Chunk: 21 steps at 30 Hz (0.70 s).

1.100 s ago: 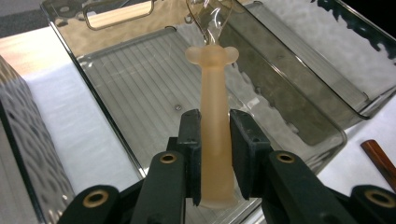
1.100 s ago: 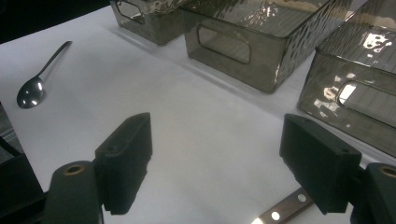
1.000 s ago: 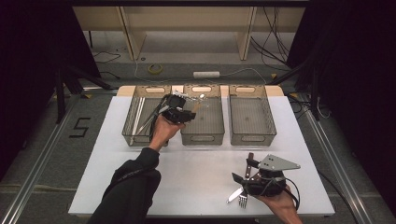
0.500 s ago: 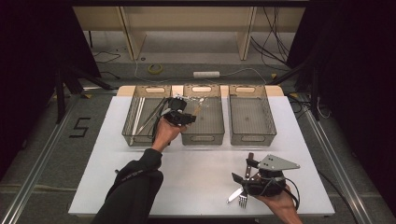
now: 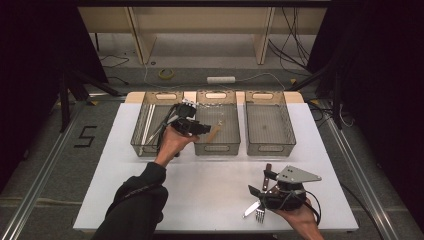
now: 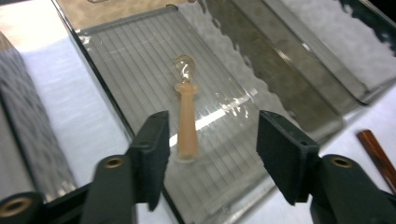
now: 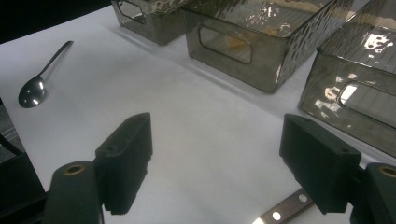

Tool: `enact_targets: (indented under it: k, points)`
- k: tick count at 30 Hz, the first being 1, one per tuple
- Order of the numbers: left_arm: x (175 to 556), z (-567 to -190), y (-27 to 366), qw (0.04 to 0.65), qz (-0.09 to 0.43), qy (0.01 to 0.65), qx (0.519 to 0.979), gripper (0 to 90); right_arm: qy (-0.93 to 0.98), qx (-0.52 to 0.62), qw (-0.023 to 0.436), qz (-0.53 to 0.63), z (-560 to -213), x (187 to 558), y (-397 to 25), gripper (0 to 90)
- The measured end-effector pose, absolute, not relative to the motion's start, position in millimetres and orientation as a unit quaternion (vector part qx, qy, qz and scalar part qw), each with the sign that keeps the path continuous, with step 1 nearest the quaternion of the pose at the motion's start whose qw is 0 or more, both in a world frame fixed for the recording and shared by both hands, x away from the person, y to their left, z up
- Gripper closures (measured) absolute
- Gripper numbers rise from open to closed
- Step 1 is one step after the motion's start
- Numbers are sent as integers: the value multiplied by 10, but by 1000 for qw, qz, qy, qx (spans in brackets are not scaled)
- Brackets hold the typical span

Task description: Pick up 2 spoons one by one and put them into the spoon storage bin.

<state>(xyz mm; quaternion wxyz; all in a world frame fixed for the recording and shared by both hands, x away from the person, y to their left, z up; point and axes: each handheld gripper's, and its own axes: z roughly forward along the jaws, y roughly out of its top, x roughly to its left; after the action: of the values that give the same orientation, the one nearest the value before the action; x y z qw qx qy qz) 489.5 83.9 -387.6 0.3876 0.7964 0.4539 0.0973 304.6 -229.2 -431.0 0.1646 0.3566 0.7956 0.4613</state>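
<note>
Spoon point(image 6: 186, 119) in middle bin point(image 6: 140, 56), below open left tongs point(image 6: 210, 147)

Small spoon point(image 6: 186, 119), tan wooden handle w/ clear bowl end, lies flat inside the middle bin point(image 5: 235, 146), on its ribbed floor, bowl end toward the bin's far wall.
</note>
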Motion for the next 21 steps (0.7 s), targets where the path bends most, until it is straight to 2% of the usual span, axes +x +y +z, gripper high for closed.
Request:
enact_targets:
  k: [4,7,16,21]
  points:
    - [4730,-3791,999,399,94,443,797,377,796,357,164,460,-4310,3044,-2288,265]
    - [4622,-3806,1107,385,98,435,808,350,796,357,165,460,-4309,3043,-2283,265]
    - [4313,-3869,1470,368,91,412,829,330,797,358,164,459,-4311,3048,-2275,265]
    - [4187,-3879,1607,322,97,398,854,321,799,355,163,457,-4315,3051,-2256,265]
